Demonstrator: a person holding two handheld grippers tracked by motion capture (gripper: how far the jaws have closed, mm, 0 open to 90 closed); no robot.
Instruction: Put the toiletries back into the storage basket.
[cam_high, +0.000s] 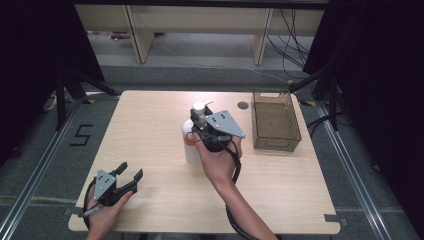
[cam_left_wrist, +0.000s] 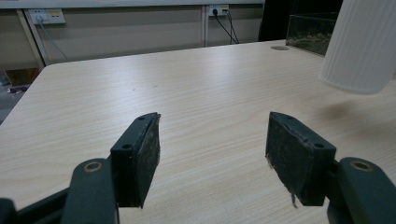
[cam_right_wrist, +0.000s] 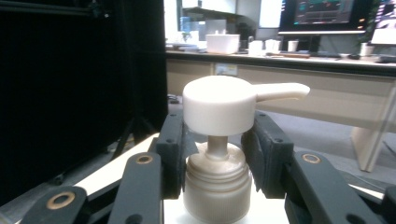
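White pump bottle sits clamped within the right gripper.

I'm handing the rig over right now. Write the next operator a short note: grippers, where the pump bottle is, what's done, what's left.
Right gripper: jaws closed around the neck of the white pump bottle, just under the pump head. The left gripper view shows the bottle's base off the table.
Left gripper: open, holding nothing, low over the table's near left corner.
Clear bin: at the far right of the table, apart from the bottle.
Done: bottle gripped and lifted.
Left: probably carry it to where it belongs, perhaps the bin, and release.
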